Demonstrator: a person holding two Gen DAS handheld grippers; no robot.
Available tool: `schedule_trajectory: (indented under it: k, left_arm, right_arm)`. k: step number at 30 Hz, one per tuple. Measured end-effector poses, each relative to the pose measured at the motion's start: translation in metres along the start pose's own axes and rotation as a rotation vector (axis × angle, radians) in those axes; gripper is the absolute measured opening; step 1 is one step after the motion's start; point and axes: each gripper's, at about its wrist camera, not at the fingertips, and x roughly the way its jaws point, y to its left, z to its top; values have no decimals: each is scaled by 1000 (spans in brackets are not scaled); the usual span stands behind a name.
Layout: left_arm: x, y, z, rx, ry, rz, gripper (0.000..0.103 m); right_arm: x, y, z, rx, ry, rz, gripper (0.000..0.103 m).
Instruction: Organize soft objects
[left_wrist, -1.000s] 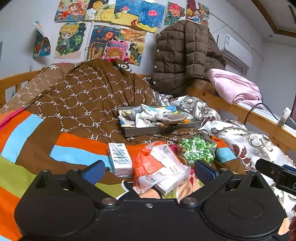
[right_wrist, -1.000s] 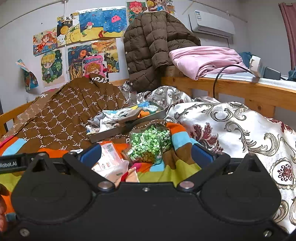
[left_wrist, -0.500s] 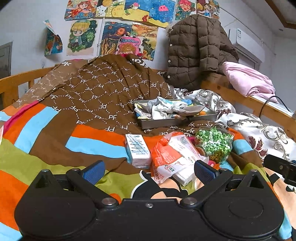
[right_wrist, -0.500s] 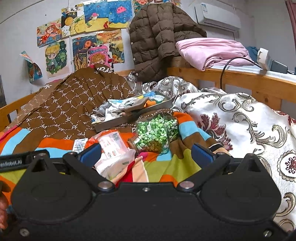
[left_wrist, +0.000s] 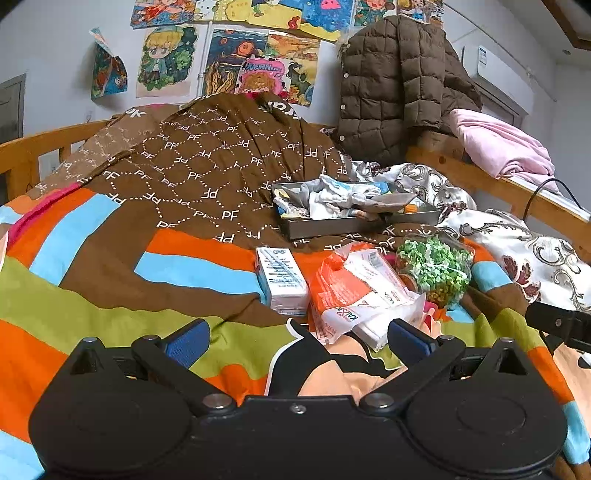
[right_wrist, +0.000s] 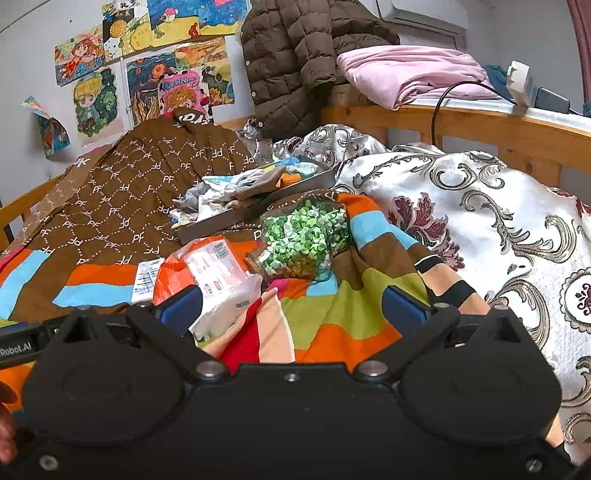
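Note:
A grey metal tray (left_wrist: 332, 226) heaped with soft cloth items (left_wrist: 343, 197) sits on the brown quilt; it also shows in the right wrist view (right_wrist: 207, 226). In front of it lie a white carton (left_wrist: 281, 282), an orange-and-white tissue pack (left_wrist: 354, 295) and a clear jar of green bits (left_wrist: 434, 266). The right wrist view also shows the tissue pack (right_wrist: 210, 273) and the jar (right_wrist: 306, 236). My left gripper (left_wrist: 297, 341) is open and empty, just short of the tissue pack. My right gripper (right_wrist: 291, 304) is open and empty, near the pack and jar.
A striped blanket (left_wrist: 110, 295) covers the bed. A white floral quilt (right_wrist: 480, 221) lies to the right. A wooden rail (right_wrist: 461, 125) carries a brown jacket (left_wrist: 399, 85), pink cloth (right_wrist: 413, 74) and a black cable (right_wrist: 439, 107).
Both grippers have pulled back and lifted a little from the objects, so more blanket shows in front. Both stay open and empty.

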Motion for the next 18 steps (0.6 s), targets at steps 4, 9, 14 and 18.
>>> schedule_trajectory:
  k: [4,9,14,18]
  left_arm:
    - [0,1,0,-2,-3,4,102]
    - [0,0,0,3,2,6,102]
    - [0,1,0,0,1,1,102]
    - [0,1,0,-2,6,1,102]
  right_arm:
    - [5,1,-2,-5,16,0,102]
    - [7,2,-3,-20,25,23,102]
    - [11,11,-5,-73,36,36,102]
    - [14,14,-5,-90,36,40,102]
